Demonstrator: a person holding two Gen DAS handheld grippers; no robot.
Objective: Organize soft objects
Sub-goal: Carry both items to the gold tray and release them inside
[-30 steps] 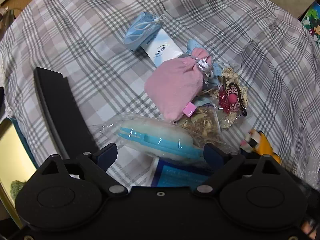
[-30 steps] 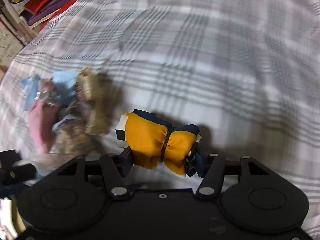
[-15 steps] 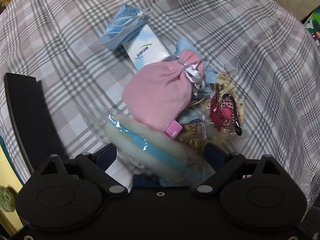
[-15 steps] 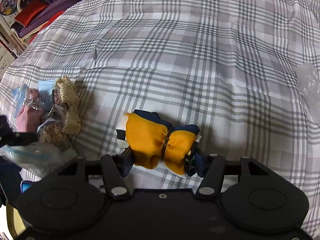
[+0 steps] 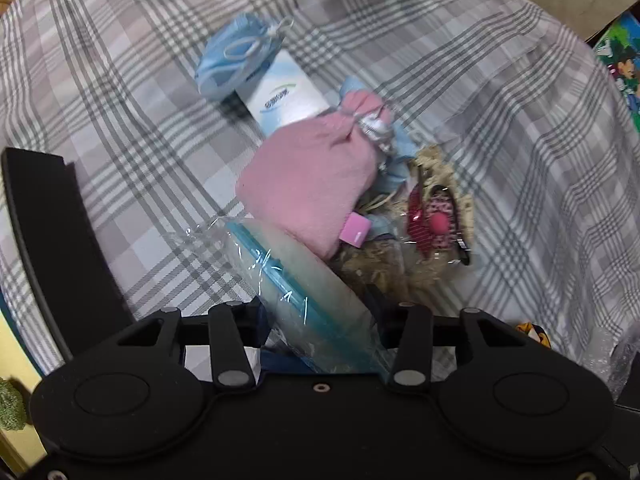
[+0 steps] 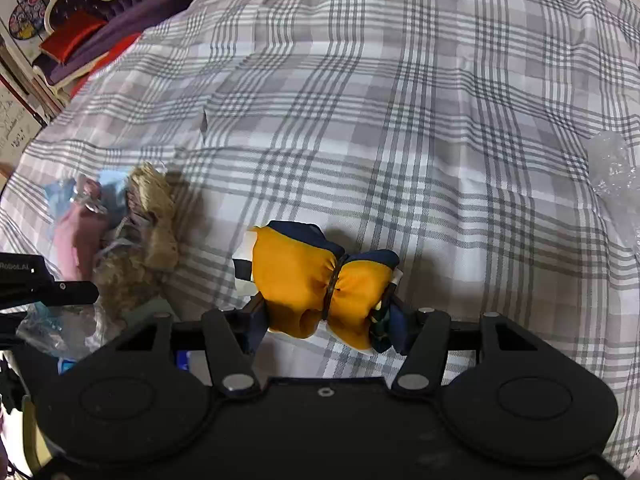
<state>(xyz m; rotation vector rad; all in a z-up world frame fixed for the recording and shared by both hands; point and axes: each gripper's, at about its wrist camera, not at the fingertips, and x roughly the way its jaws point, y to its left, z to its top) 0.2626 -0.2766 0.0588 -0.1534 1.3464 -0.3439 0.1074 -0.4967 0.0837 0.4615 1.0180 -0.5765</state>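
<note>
Much bare plaid cloth (image 6: 400, 128) beyond bundle (image 6: 320, 280).

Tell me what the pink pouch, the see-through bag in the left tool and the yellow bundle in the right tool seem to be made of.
Pink pouch: soft matte fabric, likely fleece or felt, fuzzy and tied with shiny silver ribbon. See-through bag: thin clear plastic film with glossy, crinkled highlights. Yellow bundle: smooth woven cloth with a slight sheen, gathered into folds by a dark band.

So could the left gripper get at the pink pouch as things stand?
Probably not yet: the left gripper is shut on the clear plastic packet, so its jaws are occupied, though the pink pouch lies uncovered just beyond.
</note>
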